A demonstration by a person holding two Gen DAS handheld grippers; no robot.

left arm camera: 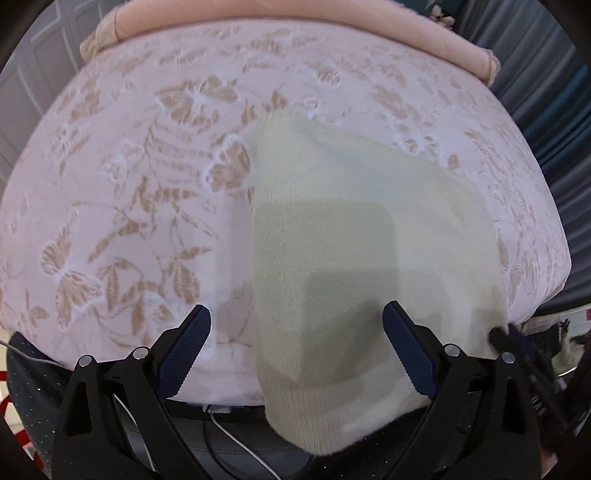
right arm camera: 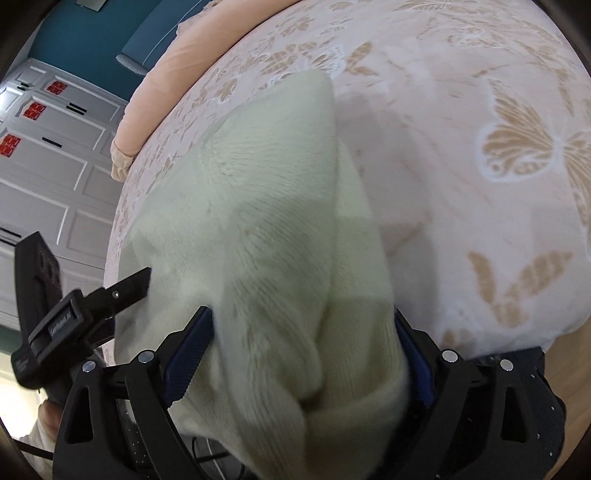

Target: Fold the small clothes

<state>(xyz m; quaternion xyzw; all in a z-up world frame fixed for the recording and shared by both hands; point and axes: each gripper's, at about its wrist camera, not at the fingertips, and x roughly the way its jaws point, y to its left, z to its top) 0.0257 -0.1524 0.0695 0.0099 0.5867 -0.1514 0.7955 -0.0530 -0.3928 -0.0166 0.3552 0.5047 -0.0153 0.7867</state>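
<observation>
**Cream knit on the patterned bed cover**

Cream knit garment (left arm camera: 354,243) lies on the bed cover (left arm camera: 122,206), which is pale with tan butterflies and leaves. In the left wrist view the left gripper (left arm camera: 297,350) is spread wide above the garment's near part. Its one blue pad is over the cover just left of the garment, the other is over the knit. Neither pad clearly touches the cloth. The garment's near end hangs over the cover's edge. A peach pillow (left arm camera: 295,22) lies at the far edge of the cover.

In the right wrist view the right gripper (right arm camera: 306,354) has a bunched part of the garment (right arm camera: 258,206) between its fingers, which pinch it from both sides. The left gripper's black finger (right arm camera: 125,290) reaches the garment's left edge.
</observation>
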